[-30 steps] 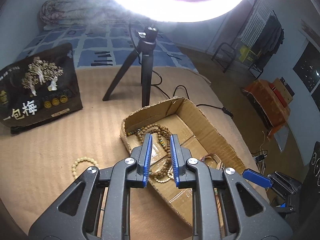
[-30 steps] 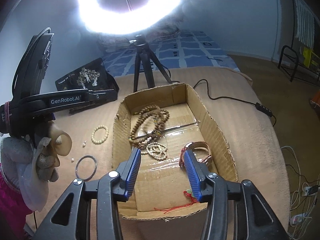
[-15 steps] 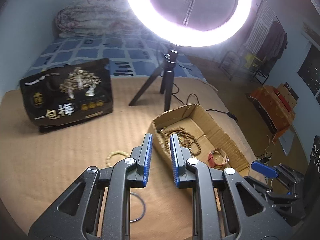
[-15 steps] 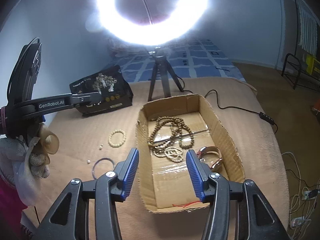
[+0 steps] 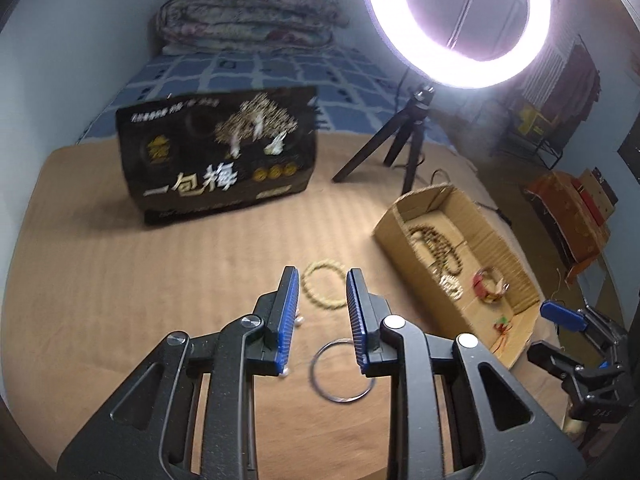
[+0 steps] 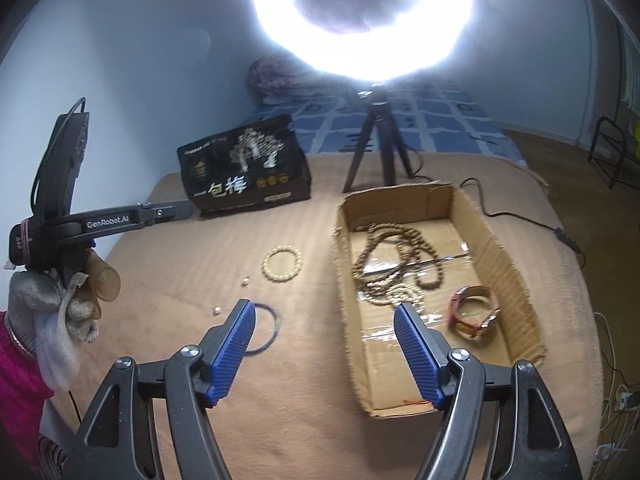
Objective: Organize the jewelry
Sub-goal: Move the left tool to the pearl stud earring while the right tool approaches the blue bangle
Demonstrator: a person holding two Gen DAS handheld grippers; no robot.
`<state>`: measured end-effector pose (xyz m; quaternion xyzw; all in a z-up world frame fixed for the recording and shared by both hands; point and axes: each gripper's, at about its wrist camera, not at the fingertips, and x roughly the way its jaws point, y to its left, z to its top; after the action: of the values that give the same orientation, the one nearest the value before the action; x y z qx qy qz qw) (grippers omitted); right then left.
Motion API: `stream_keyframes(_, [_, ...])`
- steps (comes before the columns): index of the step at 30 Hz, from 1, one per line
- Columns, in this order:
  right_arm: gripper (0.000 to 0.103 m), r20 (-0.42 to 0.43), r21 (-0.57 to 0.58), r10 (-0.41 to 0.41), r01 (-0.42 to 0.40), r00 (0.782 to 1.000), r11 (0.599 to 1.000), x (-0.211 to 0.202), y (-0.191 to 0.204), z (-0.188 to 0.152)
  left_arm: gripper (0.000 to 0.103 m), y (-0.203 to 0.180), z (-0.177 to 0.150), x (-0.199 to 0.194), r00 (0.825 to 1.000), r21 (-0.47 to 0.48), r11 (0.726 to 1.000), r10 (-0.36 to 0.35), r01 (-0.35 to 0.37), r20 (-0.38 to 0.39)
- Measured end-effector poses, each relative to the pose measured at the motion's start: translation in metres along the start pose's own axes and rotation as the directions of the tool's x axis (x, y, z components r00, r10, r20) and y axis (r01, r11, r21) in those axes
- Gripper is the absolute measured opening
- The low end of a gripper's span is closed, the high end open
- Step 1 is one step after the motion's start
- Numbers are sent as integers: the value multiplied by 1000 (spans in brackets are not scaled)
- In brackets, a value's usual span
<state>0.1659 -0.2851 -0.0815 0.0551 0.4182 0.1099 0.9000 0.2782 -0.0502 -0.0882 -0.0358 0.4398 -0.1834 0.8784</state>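
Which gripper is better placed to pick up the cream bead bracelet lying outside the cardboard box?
Left. The left gripper is open, with the cream bead bracelet framed between its fingers. The right gripper straddles the cardboard box wall, farther away.

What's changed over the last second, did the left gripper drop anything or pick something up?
The left gripper has swung left, away from the cardboard box, and now sits over the beige bead bracelet and metal bangle on the blanket; its jaws have opened wider and hold nothing. The right gripper pulled back, jaws open and empty. The jewelry itself hasn't moved.
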Motion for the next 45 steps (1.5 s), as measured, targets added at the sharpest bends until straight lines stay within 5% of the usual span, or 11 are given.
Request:
stream_keyframes(9, [73, -109, -23, 57, -60, 992, 998, 39, 33, -8, 24, 33, -36, 18, 997, -5, 1000, -6, 6, -83])
stream_keyframes(21, [40, -295, 58, 65, -51, 953, 997, 109, 43, -21, 23, 41, -69, 59, 974, -43, 997, -71, 63, -215])
stream_keyframes(43, [32, -357, 62, 35, -14, 934, 998, 137, 47, -11, 23, 35, -78, 105, 962, -35, 999, -18, 8, -272])
stream_keyframes(45, [32, -359, 60, 30, -9, 933, 998, 140, 47, -12, 17, 34, -79, 106, 962, -26, 1000, -9, 2, -275])
